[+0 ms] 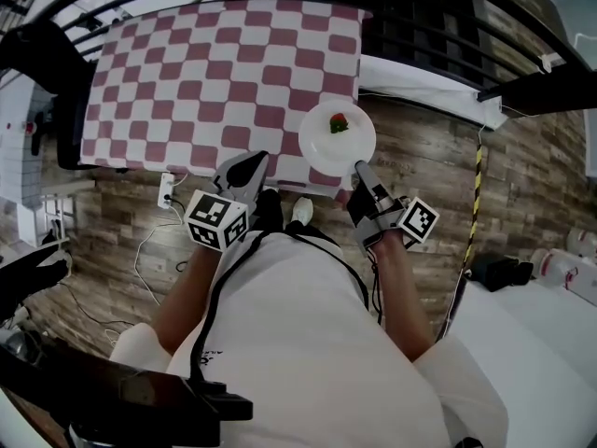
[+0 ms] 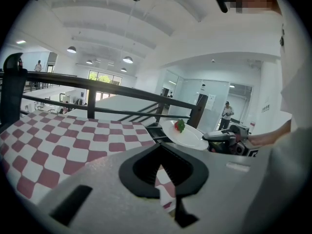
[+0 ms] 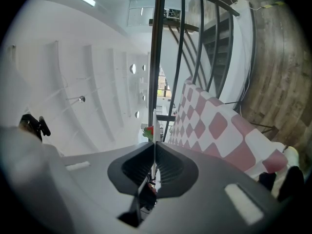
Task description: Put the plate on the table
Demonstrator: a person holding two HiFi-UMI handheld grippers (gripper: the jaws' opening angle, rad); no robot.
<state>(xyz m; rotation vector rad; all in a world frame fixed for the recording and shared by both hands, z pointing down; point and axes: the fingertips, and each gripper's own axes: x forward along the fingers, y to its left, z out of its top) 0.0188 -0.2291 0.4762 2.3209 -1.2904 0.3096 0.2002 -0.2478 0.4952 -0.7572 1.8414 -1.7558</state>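
Observation:
A white plate (image 1: 337, 134) with a red strawberry (image 1: 339, 123) on it hangs over the near right corner of the table (image 1: 187, 82), which has a red and white checked cloth. My right gripper (image 1: 360, 169) is shut on the plate's near rim. In the right gripper view the plate (image 3: 154, 123) shows edge-on between the pads, with the strawberry (image 3: 147, 130) beside it. My left gripper (image 1: 246, 170) is shut and holds nothing, just off the table's near edge and left of the plate. The left gripper view shows the plate (image 2: 183, 134) and the right gripper (image 2: 214, 137) on its rim.
A black railing (image 1: 410, 7) runs behind and to the right of the table. A power strip with white cables (image 1: 167, 191) lies on the wooden floor at the near left. A yellow and black cable (image 1: 478, 185) crosses the floor at the right. A person (image 2: 226, 114) stands far off.

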